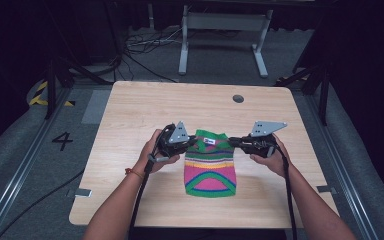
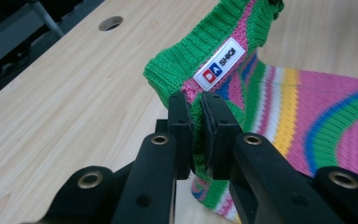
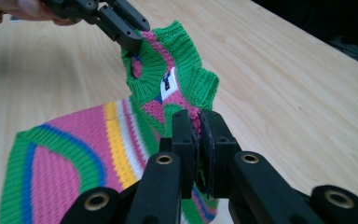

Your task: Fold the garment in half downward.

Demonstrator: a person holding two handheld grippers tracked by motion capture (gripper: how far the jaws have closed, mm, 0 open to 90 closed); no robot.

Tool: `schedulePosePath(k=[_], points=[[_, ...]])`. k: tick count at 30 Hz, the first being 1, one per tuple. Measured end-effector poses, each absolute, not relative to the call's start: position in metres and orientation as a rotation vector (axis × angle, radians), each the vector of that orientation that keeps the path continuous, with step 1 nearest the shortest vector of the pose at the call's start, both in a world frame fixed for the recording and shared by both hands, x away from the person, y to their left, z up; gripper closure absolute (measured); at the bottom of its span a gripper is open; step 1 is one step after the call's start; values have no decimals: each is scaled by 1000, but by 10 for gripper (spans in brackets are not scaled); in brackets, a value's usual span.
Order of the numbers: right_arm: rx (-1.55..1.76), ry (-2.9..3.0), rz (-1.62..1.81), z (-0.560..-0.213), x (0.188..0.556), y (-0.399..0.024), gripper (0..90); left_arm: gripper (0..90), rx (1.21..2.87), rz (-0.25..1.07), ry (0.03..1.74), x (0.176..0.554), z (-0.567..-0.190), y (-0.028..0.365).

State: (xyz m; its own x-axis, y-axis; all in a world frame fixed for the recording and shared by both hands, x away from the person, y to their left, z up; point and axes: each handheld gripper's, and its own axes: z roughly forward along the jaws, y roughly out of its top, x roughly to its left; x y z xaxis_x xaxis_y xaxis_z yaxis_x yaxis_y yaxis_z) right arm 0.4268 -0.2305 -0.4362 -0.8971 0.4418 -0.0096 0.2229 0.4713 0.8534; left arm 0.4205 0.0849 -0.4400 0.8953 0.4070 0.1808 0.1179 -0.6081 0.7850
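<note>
- Fingers of your left gripper (image 1: pixel 194 141) are clamped on the ribbed green edge of the knitted garment (image 1: pixel 210 167) at its left side; the left gripper view shows them pinching the knit just below the white label (image 2: pixel 220 61).
- Fingers of your right gripper (image 1: pixel 233 140) are clamped on the same green edge at its right side, seen close in the right gripper view (image 3: pixel 198 140).
- Keep both grips level with each other and the edge taut between them, so the knit hangs flat and does not twist.
- Lower or lift both hands together; an uneven pull would likely skew the stripes.
- Your garment lies near the middle of the tabletop (image 1: pixel 130 115), its far end raised and its rounded end resting toward the near edge.
- Its long axis runs from far edge to near edge.
</note>
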Motion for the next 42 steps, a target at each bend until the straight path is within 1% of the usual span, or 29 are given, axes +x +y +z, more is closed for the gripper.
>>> schedulePosePath(k=[7, 13, 18, 25, 28, 30, 37, 42], points=[[501, 2565, 1386, -444, 402, -236, 851, 827, 2278, 431, 264, 392, -445, 84], [438, 2622, 1346, -450, 386, -236, 850, 822, 2311, 435, 234, 377, -450, 83], [372, 2667, 1323, -456, 371, -234, 850, 807, 2329, 410, 220, 365, -456, 83], [344, 2703, 1298, -462, 360, -235, 845, 792, 2388, 399, 174, 346, -465, 84], [331, 2717, 1273, -465, 355, -235, 837, 778, 2395, 385, 176, 340, -469, 87], [320, 2734, 1249, -468, 350, -235, 820, 776, 2411, 368, 168, 336, -471, 88], [303, 2757, 1194, -475, 340, -234, 805, 778, 2435, 319, 160, 328, -475, 90], [302, 2766, 1195, -477, 332, -235, 789, 764, 2442, 293, 204, 324, -476, 95]])
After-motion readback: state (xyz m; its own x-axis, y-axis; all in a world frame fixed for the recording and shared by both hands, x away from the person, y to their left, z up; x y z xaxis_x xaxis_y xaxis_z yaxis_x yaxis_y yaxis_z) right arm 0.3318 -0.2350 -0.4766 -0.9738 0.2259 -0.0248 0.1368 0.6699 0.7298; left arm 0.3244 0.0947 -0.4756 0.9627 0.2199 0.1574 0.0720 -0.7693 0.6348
